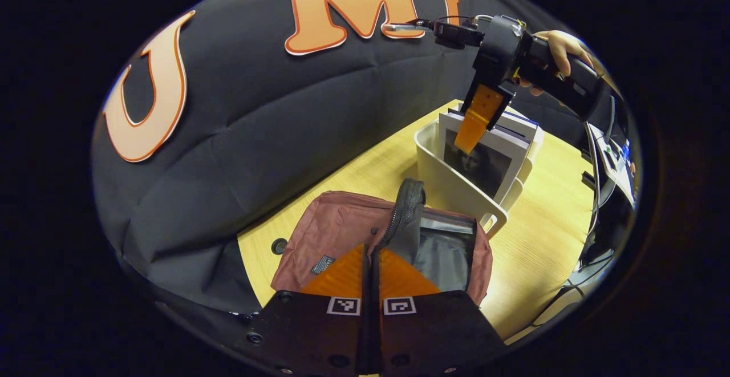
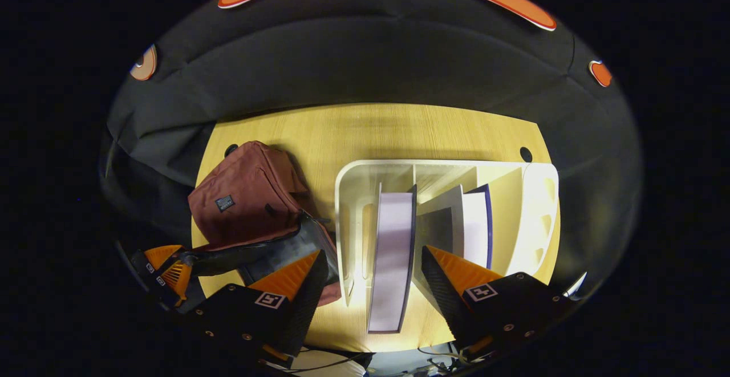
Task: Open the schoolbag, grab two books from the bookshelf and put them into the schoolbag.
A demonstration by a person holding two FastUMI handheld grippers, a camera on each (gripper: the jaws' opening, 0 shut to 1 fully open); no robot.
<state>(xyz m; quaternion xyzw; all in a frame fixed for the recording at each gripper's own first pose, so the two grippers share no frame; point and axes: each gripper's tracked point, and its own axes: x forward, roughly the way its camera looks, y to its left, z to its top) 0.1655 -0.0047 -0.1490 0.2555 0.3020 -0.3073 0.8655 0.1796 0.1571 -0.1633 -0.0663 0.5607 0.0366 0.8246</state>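
The schoolbag (image 1: 342, 223) lies on the wooden table (image 1: 542, 234), a dull red bag with its zip undone and the dark lining of the mouth showing. In the left gripper view the left gripper (image 1: 370, 268) has its fingers pressed together on the raised flap of the bag's opening, holding the zip edge (image 1: 408, 200) up so that the mouth gapes toward the bookshelf. In the right gripper view the same bag (image 2: 245, 200) sits at the left of the table, and the left gripper (image 2: 171, 268) shows at its near edge, pinching the dark lip of the opening.

Just beside the bag stands the white bookshelf (image 2: 348, 194), an open rack with upright dividers. A thick book (image 2: 393, 257) stands in a left-hand slot, its pale page edges facing up. More books (image 2: 473, 223) lean in the slot to its right, one with a dark blue edge. In the left gripper view the front book (image 1: 485, 160) shows a portrait on its cover.

The right gripper (image 2: 370, 286) hangs above the rack with its fingers spread wide, one to each side of the thick book, not touching it. The rack's left wall stands between the left-hand finger and the bag. In the left gripper view a hand (image 1: 562, 49) holds this gripper (image 1: 479, 117) over the books.

Two round holes (image 2: 525, 154) pierce the table near its back edge, and cables (image 1: 593, 211) trail past the table's far side.
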